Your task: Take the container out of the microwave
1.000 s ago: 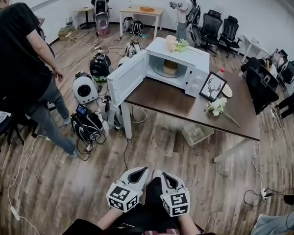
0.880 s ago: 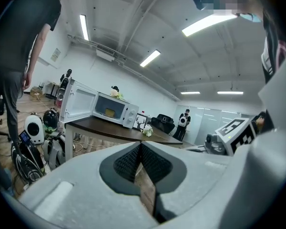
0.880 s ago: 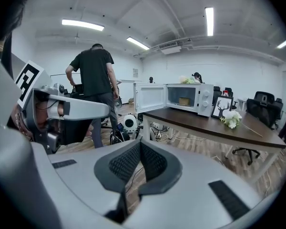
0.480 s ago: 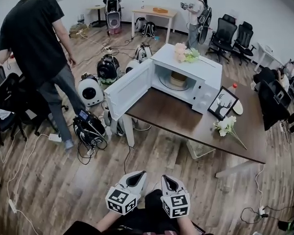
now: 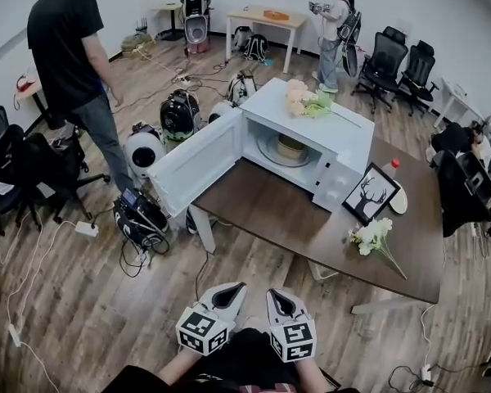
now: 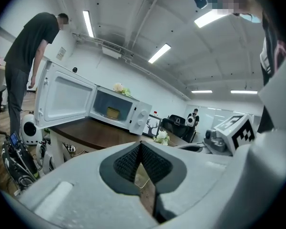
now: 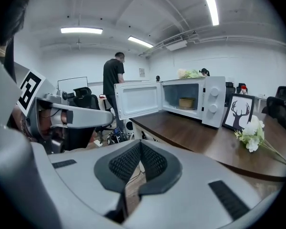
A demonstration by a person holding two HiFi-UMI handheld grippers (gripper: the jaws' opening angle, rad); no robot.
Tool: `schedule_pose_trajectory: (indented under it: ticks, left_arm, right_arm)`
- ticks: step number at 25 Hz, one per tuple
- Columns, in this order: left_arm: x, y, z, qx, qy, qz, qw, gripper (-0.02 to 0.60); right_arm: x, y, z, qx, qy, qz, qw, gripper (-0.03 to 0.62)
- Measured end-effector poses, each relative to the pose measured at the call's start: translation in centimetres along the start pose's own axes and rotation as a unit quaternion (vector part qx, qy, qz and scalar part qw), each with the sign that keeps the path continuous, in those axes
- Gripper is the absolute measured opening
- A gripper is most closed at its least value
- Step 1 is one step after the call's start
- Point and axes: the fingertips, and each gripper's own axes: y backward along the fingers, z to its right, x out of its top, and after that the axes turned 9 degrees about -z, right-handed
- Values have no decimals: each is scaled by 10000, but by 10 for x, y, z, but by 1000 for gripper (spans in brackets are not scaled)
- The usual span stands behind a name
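Note:
A white microwave (image 5: 331,150) stands on the brown table (image 5: 262,207) with its door (image 5: 196,162) swung wide open to the left. Inside, on the turntable, sits a small tan container (image 5: 290,146). Both grippers are low in the head view, well short of the table and over the wooden floor. My left gripper (image 5: 234,287) and right gripper (image 5: 275,294) are side by side, both shut and empty. The left gripper view shows its closed jaws (image 6: 140,144) aimed at the microwave (image 6: 139,116) and container (image 6: 113,112). From the right gripper (image 7: 140,143), the container (image 7: 186,102) is visible too.
On the table are a framed deer picture (image 5: 370,193) and white flowers (image 5: 375,237); more flowers (image 5: 303,98) lie on the microwave. A person in black (image 5: 69,56) stands at the left. Backpack-like gear (image 5: 143,147) and cables cover the floor beside the table leg. Office chairs (image 5: 393,56) stand at the back.
The table and microwave have come nearer as I walk toward them with both grippers, still shut. The person in black has stepped away toward the back left.

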Motion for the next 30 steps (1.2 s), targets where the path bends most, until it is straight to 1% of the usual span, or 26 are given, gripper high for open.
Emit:
schedule_pose_trajectory:
  ticks: [4,8,10,13,18,22,27,30]
  left_arm:
    - [10,-27,2,111,70,108,9999,9]
    - [14,-46,5,161,85,117,9998,9]
    - [14,-52,6,194,103,94,9997,9]
    - [18,-60,4,241,119,96,9996,9]
    - [28,-74,-3,286,127,135,9994,9]
    - [37,-95,-13,186,69,144,9997,9]
    - [60,-124,-34,-28,-25,152,9999,9]
    - [69,-144,-50,-179,-64,54,9998,9]
  right_arm:
    - [4,-8,25,128,174,-58,9997,7]
    - [11,-13,44,266,155,0,9995,7]
    - [9,-14,50,276,115,-16,9996,7]
    - [4,-19,56,242,86,-173,9995,8]
    - [11,-24,57,446,137,-154,9988,8]
    - [22,-38,72,423,94,-14,9991,8]
    - [50,-59,99,162,31,138,9998,8]
    - [59,-75,112,54,-103,101,9999,8]
